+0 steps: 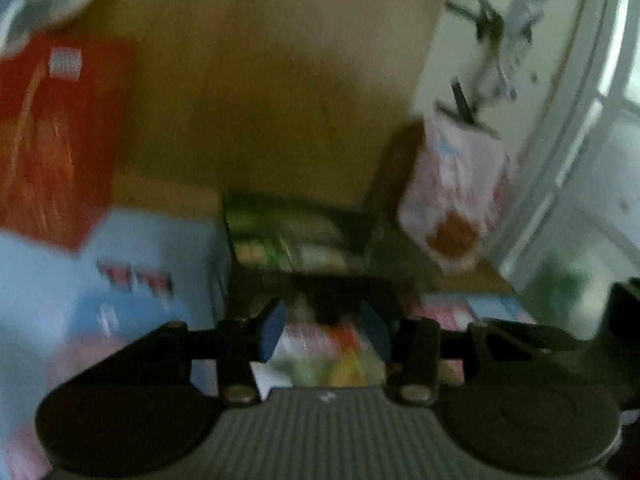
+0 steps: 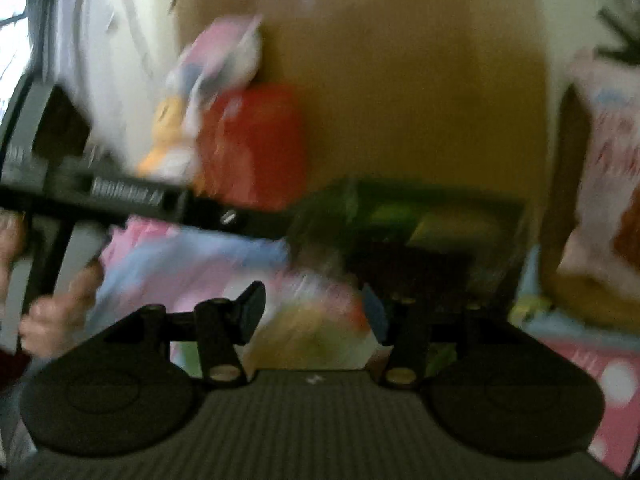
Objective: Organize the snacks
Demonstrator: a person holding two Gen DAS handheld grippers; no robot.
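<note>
Spanning most of both blurred views is a wooden table (image 1: 280,80). A red box (image 1: 56,136) lies far left, with a pale blue box (image 1: 152,264) nearer. A green box (image 1: 288,236) sits mid-table, just beyond both tools. A pink bag (image 1: 452,184) stands upright to the right. Left gripper (image 1: 324,332) — jaws apart, a colourful snack packet (image 1: 320,356) between them; contact cannot be told. Right gripper (image 2: 316,316) — jaws also apart over a blurred packet (image 2: 316,332); grip unclear.
</note>
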